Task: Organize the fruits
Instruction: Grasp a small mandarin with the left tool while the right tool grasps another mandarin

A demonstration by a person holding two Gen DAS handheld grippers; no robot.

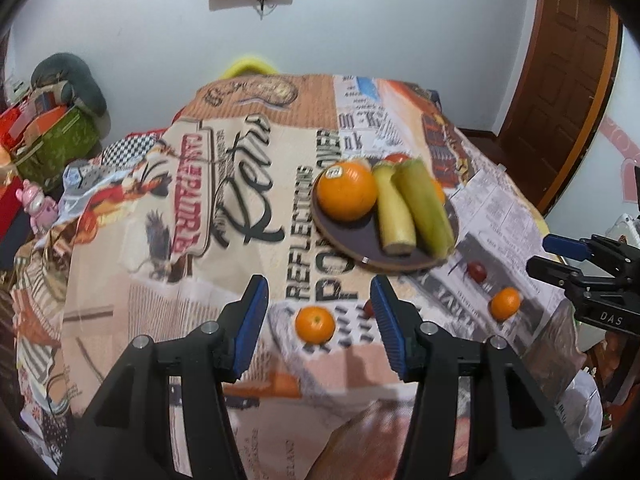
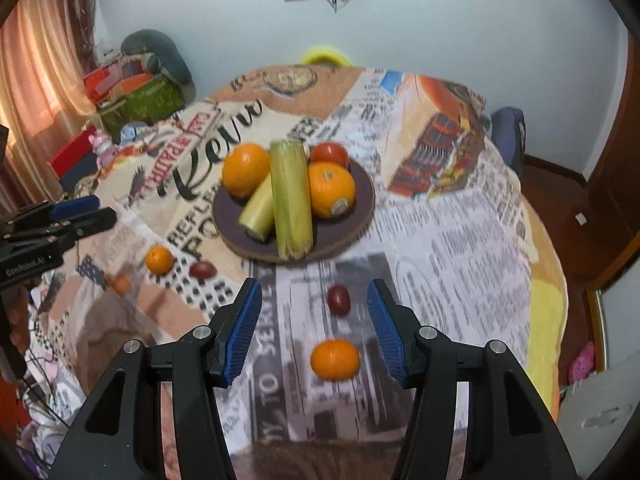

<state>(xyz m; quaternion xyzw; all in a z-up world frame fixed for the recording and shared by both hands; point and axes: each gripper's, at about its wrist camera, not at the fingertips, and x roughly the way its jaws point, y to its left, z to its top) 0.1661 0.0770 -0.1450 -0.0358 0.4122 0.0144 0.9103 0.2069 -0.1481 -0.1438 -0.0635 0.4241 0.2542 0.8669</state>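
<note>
Now, in the left wrist view, the left gripper (image 1: 320, 300) has its fingers apart and empty; a small mandarin (image 1: 315, 325) lies on the desk (image 1: 160, 280) between them, and a dark red fruit (image 1: 368, 309) is half hidden behind the right finger. In the right wrist view, blurred, the right gripper (image 2: 314, 304) is also apart and empty, with another mandarin (image 2: 335, 359) and a dark plum (image 2: 339, 299) between the fingers. The plate (image 2: 360, 208) stands farther behind.

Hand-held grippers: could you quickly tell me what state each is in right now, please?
Left hand-held gripper: open, holding nothing.
Right hand-held gripper: open, holding nothing.
</note>
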